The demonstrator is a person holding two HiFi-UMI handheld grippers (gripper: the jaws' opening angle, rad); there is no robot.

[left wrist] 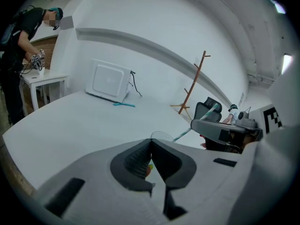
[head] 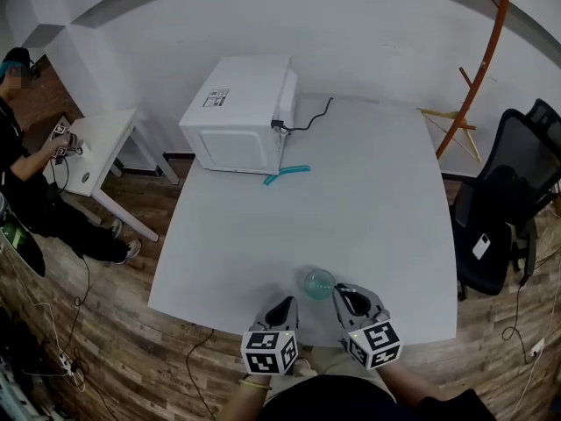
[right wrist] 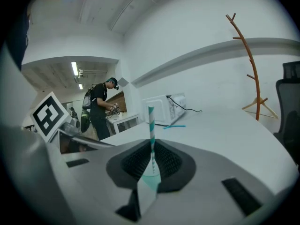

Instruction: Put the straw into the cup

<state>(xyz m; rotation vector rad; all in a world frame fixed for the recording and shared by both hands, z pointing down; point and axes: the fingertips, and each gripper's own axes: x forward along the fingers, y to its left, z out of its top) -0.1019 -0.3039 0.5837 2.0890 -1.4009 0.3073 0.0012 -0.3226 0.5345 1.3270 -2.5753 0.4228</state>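
A wide white table (head: 377,200) fills the middle of the head view, with a white microwave (head: 241,117) standing at its far edge, upper left of centre, its black cord trailing to the right. A black office chair (head: 504,209) stands off the table's right side, and a thin orange-brown coat stand (head: 480,73) rises in the upper right corner. At the far left a person (head: 22,178) bends over a small white side table (head: 101,143). At the bottom centre the two grippers sit side by side over the table's near edge. The left gripper (left wrist: 151,143) has its jaws pressed together; a tiny orange-yellow speck shows between them, too small to identify. The right gripper (right wrist: 152,144) is clenched on the straw (right wrist: 151,123), a teal-and-white striped one. In the right gripper view its long axis runs straight up the frame, the free end pointing to the upper middle. In the left gripper view it slants from the upper right down to the lower left, its low end right at the rim of the cup (head: 319,282) — whether it has passed inside cannot be told. The clear, faintly teal cup stands upright on the table between the two grippers, closer to the right one and just clear of the left one's tips. Beside the microwave's front right corner lie two loose teal straws (head: 287,174), flat on the table, well apart from the cup.
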